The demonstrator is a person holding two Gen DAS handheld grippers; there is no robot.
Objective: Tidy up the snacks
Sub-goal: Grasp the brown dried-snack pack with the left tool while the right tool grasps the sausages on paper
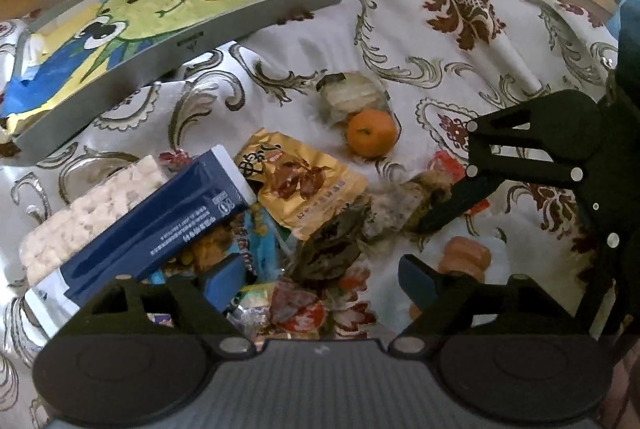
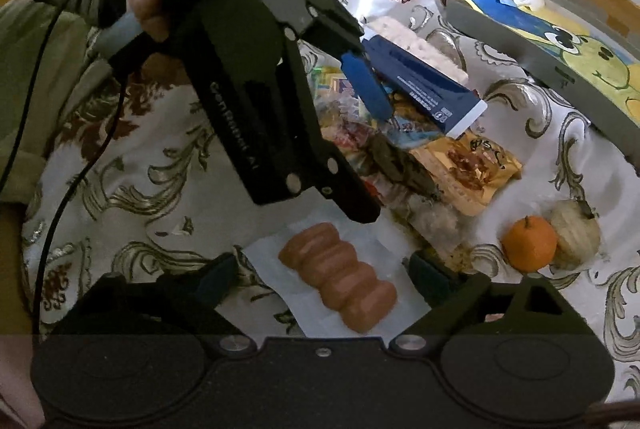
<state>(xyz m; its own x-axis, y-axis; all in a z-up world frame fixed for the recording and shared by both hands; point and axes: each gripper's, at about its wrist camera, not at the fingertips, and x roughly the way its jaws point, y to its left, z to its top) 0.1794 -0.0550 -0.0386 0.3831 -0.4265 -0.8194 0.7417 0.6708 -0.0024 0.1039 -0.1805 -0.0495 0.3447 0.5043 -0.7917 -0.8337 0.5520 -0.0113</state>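
Where the cloth puckers, a ridged brown snack in crinkly clear wrap.

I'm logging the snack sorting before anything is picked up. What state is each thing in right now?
Grey tray: on the cloth, no snacks in it.
Orange: loose, touching a pale wrapped snack.
Blue box: lying on the pile.
Gold packet: sealed, lying flat.
Brown pastry: wrapped, between the right fingers, not gripped.
Left hand-held gripper: open over the pile.
Right hand-held gripper: open.
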